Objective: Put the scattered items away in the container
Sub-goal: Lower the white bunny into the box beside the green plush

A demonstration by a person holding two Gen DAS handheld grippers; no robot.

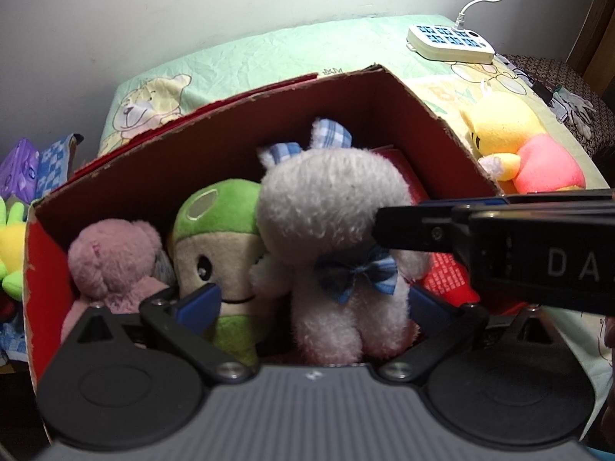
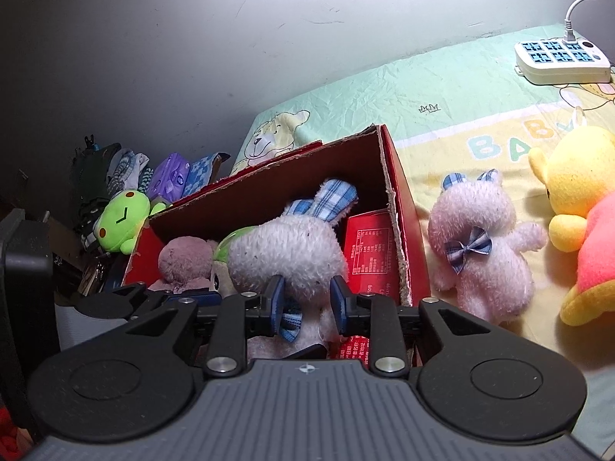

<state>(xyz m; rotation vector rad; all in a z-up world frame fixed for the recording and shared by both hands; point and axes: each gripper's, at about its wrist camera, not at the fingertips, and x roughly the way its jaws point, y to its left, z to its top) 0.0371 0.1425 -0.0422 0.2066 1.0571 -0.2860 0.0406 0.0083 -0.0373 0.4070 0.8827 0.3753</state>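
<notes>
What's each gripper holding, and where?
Right gripper pinches the white plush bunny at its neck, inside the red box. Left gripper is open, holding nothing.

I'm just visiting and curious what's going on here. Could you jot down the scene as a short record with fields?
Container: red cardboard box, open on top
Inside box: white plush bunny with blue plaid ears, pink plush bear, green-capped plush doll
Outside box on bedsheet: second white plush with blue bow, yellow plush bear in pink top
Right gripper: shut on the bunny's neck
Left gripper: open, fingers either side of the bunny
Also: white power strip
</notes>
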